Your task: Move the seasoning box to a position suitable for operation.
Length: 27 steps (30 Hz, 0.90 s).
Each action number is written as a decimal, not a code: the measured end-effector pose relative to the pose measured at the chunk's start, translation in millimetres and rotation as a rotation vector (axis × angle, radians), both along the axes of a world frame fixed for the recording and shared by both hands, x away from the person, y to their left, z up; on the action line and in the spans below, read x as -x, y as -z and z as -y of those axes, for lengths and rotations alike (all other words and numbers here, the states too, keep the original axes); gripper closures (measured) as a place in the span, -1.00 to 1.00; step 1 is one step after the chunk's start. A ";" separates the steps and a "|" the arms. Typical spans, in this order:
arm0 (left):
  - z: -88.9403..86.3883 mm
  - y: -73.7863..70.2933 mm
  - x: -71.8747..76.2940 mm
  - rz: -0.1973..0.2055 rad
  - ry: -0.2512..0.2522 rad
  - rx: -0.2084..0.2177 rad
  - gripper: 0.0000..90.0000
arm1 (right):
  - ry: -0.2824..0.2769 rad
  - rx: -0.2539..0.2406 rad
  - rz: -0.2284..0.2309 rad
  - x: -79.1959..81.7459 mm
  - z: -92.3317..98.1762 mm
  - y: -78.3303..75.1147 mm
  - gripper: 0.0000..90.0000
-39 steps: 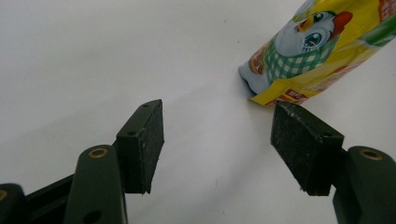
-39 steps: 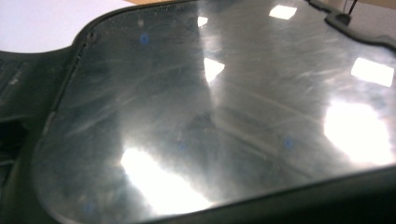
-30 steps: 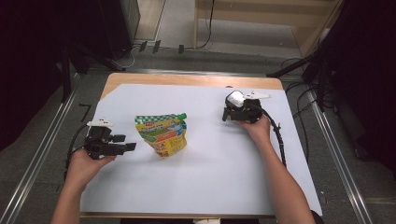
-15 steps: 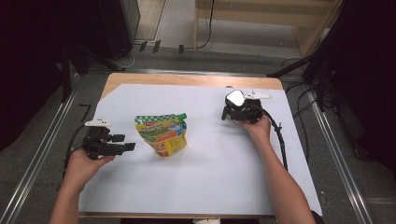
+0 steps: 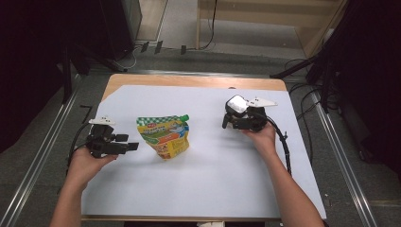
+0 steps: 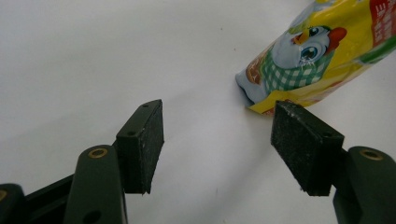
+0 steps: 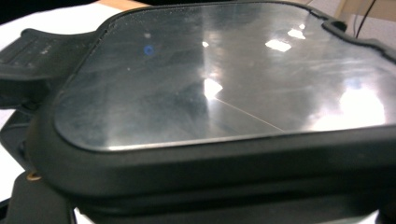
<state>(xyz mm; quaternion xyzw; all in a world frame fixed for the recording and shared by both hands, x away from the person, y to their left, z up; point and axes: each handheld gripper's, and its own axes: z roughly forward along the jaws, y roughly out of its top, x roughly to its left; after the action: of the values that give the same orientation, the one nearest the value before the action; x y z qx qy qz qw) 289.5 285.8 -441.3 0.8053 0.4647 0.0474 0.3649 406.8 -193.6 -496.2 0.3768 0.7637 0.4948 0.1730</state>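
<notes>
A yellow spouted pouch with a green cap and a cartoon bird lies flat at the middle left of the white table cover. My left gripper rests on the cover just left of it, pointing at it. In the left gripper view the jaws stand open with nothing between them, and the pouch's corner lies just beyond the right pad. My right gripper hovers at the far right, shut on a black-framed device with a glossy screen. That device covers the jaws in the right gripper view.
The white cover spreads over a wooden table whose far edge shows. Metal rails run along both sides. Cables and dark stands sit on the floor beyond. The right gripper's cable trails along the forearm.
The right gripper with the black device has shifted slightly toward the person. The left gripper and the pouch have not moved.
</notes>
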 end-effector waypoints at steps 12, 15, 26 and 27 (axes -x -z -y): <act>4.7 -4.6 -13.6 0.030 0.027 0.014 -0.21 | -0.043 0.013 -0.012 46.9 -1.1 -3.6 -0.67; 8.3 -4.9 -17.5 0.034 0.043 0.020 -0.21 | -0.051 0.016 -0.015 58.5 -1.9 -2.7 -0.67; 7.9 -5.4 -28.6 0.040 0.038 0.038 -0.19 | -0.090 0.028 -0.041 92.2 -13.6 2.9 -0.66; 7.4 -5.8 -28.9 0.042 0.035 0.042 -0.18 | -0.097 0.030 -0.039 93.7 -16.2 3.3 -0.66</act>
<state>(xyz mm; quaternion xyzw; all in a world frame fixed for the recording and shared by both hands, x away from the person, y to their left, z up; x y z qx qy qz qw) 318.3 278.4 -435.5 0.8044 0.4437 0.0478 0.3922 313.1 -177.4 -499.6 0.3464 0.7916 0.4837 0.1393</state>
